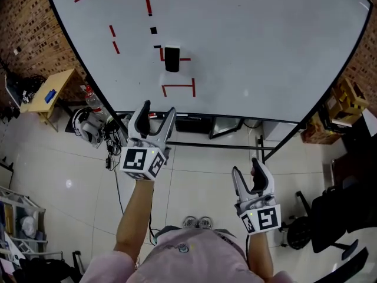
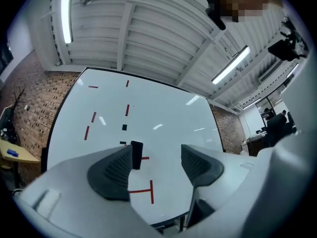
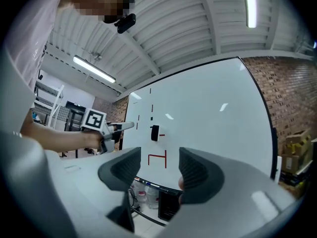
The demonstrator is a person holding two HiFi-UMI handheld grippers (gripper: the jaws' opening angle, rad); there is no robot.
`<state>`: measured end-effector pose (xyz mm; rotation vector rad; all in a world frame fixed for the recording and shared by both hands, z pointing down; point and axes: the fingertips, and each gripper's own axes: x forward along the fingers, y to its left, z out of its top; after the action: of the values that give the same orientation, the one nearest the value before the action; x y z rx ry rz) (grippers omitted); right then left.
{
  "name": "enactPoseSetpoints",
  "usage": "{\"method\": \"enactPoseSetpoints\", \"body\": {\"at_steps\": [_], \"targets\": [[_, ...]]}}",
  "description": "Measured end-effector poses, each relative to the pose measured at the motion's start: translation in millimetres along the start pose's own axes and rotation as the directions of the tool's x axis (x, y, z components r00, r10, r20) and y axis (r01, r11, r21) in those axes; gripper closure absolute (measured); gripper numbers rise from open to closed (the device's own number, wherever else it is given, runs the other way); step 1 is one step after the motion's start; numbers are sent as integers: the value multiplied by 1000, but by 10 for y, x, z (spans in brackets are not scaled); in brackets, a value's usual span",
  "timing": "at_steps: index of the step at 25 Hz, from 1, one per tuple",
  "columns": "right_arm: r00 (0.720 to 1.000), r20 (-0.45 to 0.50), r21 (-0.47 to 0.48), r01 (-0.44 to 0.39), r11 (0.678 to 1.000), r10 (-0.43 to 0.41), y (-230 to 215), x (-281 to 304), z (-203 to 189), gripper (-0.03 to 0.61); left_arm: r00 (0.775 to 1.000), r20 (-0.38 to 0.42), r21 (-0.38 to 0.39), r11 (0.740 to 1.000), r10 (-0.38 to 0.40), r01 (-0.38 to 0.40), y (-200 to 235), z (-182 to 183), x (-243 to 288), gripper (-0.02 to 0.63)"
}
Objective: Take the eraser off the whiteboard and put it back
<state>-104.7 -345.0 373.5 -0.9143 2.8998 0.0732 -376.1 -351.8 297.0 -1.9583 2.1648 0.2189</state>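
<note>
1. Left gripper (image 1: 159,108): the jaws stand apart with nothing between them. It is raised toward the whiteboard (image 1: 265,40) without touching it. Its pads (image 2: 116,170) are dark and ribbed, set in smooth, pale, curved plastic fingers.
2. Right gripper (image 1: 246,168): the jaws stand apart and empty. It is held lower than the left gripper and well back from the board. It has the same ribbed dark pads and pale shell.
3. Eraser (image 1: 171,59): a black, matte, rectangular block lying flat against the board face. Its long axis runs straight up and down, parallel to the board's left and right edges. It sits left of the board's centre, well clear of every edge and apart from both grippers.
4. A short red line (image 1: 185,59) shows on the right of the eraser.
5. Red bracket (image 1: 178,89): thin straight strips forming a squared bracket, directly below the eraser, between it and the bottom edge.
6. Whiteboard: a large, glossy white panel in a thin black frame. It carries further short red strips and two small black marks above the eraser.
</note>
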Motion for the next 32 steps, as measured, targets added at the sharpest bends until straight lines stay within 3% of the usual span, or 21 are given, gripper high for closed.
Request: {"method": "enactPoseSetpoints", "body": {"at_steps": [6, 9, 14, 25, 26, 27, 32], "targets": [[996, -33, 36, 84, 996, -83, -252, -23, -129, 344, 995, -85, 36, 998, 58, -55, 450, -157, 1050, 242], [992, -42, 57, 120, 991, -118, -382, -69, -166, 345, 984, -147, 45, 994, 105, -99, 607, -342, 1446, 241], [986, -68, 50, 157, 986, -153, -506, -90, -275, 347, 966, -233, 80, 992, 110, -93, 694, -628, 1847, 241], [971, -104, 53, 220, 974, -214, -701, -120, -389, 350, 964, -221, 110, 986, 145, -123, 776, -703, 2207, 244], [970, -108, 49, 225, 973, -219, -714, -128, -398, 351, 964, -216, 118, 984, 156, -133, 795, -703, 2196, 252], [968, -111, 47, 231, 972, -224, -728, -139, -404, 353, 964, -212, 124, 983, 162, -138, 815, -700, 2178, 348], [963, -121, 55, 251, 967, -243, -776, -189, -426, 360, 963, -214, 138, 981, 162, -134, 816, -701, 2160, 351]]}}
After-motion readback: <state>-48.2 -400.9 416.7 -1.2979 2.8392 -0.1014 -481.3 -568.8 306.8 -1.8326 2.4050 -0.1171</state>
